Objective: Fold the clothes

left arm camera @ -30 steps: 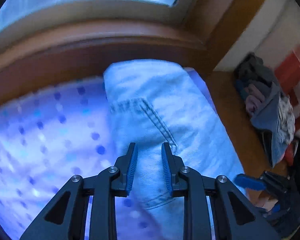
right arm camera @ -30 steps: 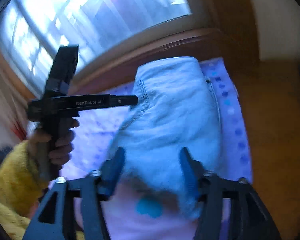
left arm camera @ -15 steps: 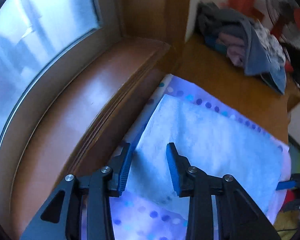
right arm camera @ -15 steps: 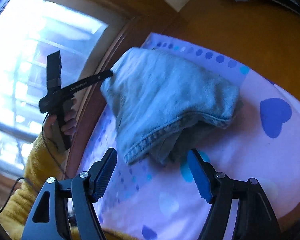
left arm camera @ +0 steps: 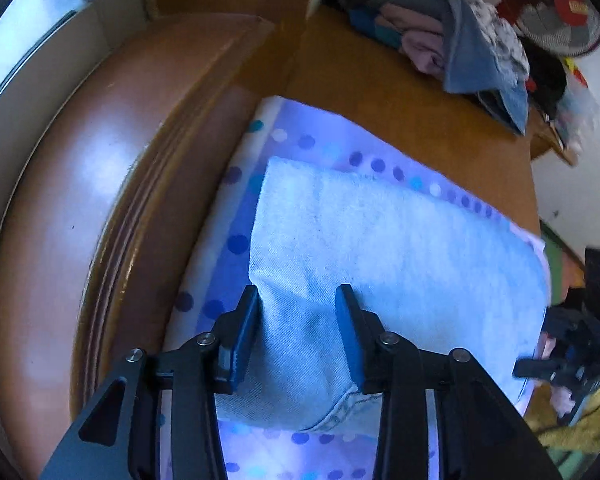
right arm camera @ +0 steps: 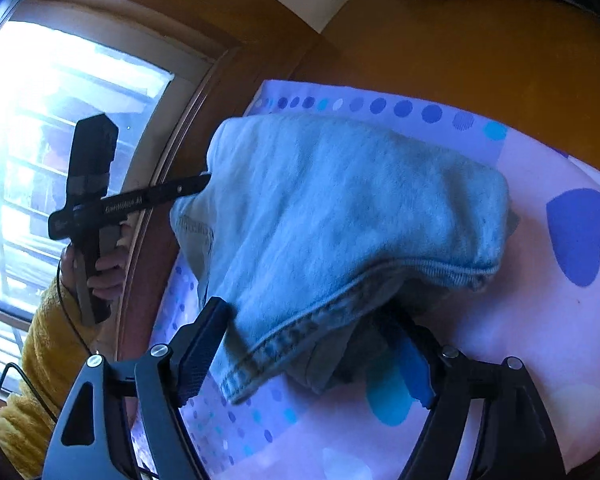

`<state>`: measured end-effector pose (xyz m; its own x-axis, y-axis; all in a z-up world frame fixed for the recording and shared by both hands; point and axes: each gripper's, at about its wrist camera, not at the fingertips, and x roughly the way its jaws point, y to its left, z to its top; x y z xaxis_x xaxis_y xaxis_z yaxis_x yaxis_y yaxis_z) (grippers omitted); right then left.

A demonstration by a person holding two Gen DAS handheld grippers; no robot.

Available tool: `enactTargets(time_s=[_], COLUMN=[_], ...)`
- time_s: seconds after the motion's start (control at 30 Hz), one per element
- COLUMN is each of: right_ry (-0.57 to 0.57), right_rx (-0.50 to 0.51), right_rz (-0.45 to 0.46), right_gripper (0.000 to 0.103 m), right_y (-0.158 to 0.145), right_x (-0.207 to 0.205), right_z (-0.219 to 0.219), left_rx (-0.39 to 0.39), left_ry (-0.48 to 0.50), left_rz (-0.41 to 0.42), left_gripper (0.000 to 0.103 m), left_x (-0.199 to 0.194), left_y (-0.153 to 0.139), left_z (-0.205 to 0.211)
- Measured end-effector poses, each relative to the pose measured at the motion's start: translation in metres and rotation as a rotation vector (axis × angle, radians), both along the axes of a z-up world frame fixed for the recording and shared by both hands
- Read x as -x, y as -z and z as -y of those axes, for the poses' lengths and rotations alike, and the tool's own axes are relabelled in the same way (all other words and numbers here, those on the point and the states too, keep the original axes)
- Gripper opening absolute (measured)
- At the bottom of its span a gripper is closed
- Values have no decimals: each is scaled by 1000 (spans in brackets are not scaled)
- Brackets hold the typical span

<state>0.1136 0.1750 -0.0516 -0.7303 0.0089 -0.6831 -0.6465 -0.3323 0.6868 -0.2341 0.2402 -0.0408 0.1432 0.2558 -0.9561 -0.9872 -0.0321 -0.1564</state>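
Right gripper (right arm camera: 304, 352) now straddles jeans (right arm camera: 340, 216) hem; "GenRobot.AI" blurred.

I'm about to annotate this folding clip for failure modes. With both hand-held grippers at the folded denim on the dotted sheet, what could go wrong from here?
1. The left hand-held gripper straddles the folded denim with its jaws open; closing may pinch only the top layer, so the fold could peel apart.
2. The right hand-held gripper is open around the loose hem end, where layers gape; a lift there might unfold it.
3. Either grip may also catch the dotted sheet underneath and drag it.
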Motion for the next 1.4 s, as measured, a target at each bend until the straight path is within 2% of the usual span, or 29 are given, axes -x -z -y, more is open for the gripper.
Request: enactTargets(time_s=[0.07,0.13,0.23,0.37,0.5,0.57,0.67,0.73,0.8,0.87,0.93,0.97,1.0,1.03,1.1,1.17,1.23,1.3,1.4], right_ry=[3,-4,-5,-8,-13,-10,-13,-17,-22,-18,-4,14,31,47,69,65,67,68,41], right_rx=[0,-13,-28,-43,-70,-81,-93,-101,-111,-123,-138,-158,-172,-169,-146,-157,-161,-159,-186], right_rz=[-3,-3,5,10,12,9,4,2,11,26,47,69,89,83,56,40,8,-35,-84], right_gripper=[80,80,81,85,85,85,85,85,87,88,85,68,53,51,43,39,35,32,30], right_y=[0,0,-1,-3,-4,-4,-3,-3,-3,-3,-3,-4,-3,-1,2,1,-2,-8,-23], right_x=[1,1,4,10,15,17,19,22,26,31,35,36,34,30,24,23,20,14,7], right_z=[-1,-1,0,-1,-2,-3,-4,-4,-5,-5,-4,-3,-3,-5,-7,-7,-6,-7,-6], left_rx=[19,25,20,5,-26,-26,-22,-14,4,34,49,39,30,13,-34,-65,-103,-144,-186], left_ry=[24,37,30,12,4,3,47,69,69,29,4,6,8,13,18,-13,-48,-84,-121], left_rz=[-17,-44,-84,-115,-89,-43,10,13,35,77,127,156,186,199,190,211,248,287,279], left_gripper=[41,46,67,68,66,63,63,63,68,82,86,85,71,65,58,52,40,36,35], left_x=[-2,-3,-7,-13,-18,-19,-24,-29,-30,-27,-23,-23,-22,-24,-30,-32,-20,-17,-21], left_y=[-3,-5,-2,0,-3,-4,-4,-2,2,12,20,20,20,18,9,3,1,-11,-26], left_z=[-1,-1,-2,-1,9,15,17,16,12,7,5,7,9,12,22,33,37,44,65])
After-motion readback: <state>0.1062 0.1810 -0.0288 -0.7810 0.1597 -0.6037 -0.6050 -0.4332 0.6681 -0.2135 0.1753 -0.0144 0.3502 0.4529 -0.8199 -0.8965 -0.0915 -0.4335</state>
